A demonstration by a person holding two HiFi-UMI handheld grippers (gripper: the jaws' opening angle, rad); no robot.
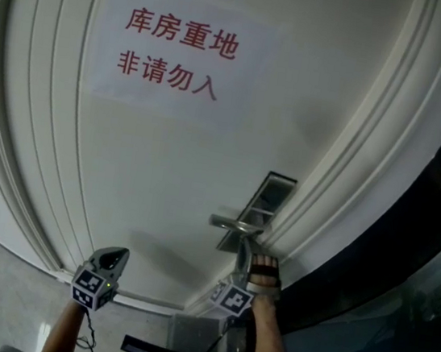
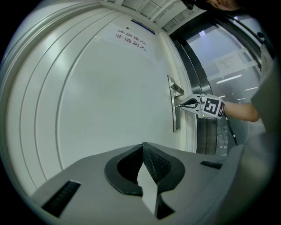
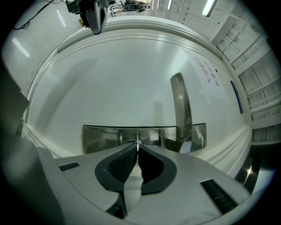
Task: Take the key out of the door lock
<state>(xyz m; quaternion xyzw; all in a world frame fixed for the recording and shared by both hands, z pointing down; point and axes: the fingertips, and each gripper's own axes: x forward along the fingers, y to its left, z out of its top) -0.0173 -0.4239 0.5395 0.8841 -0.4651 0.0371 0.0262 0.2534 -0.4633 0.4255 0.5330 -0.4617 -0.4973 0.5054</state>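
Note:
A metal lock plate (image 3: 101,138) with a lever handle (image 3: 181,105) sits on the white door (image 1: 164,171). The key (image 3: 138,142) shows only as a thin metal sliver sticking out of the keyhole ring. My right gripper (image 3: 137,147) is at the plate just below the handle (image 1: 234,225), its jaws pinched together on the key's edge. The left gripper view shows the same right gripper (image 2: 179,106) with its tips against the plate (image 2: 174,110). My left gripper (image 2: 143,147) hangs lower left of the lock, away from the door, shut with nothing in it.
A paper sign (image 1: 176,55) with red characters is stuck high on the door. Raised mouldings frame the door panel (image 1: 32,185). A dark glass partition (image 1: 398,302) stands right of the door frame. A small stand (image 1: 148,351) is on the floor below.

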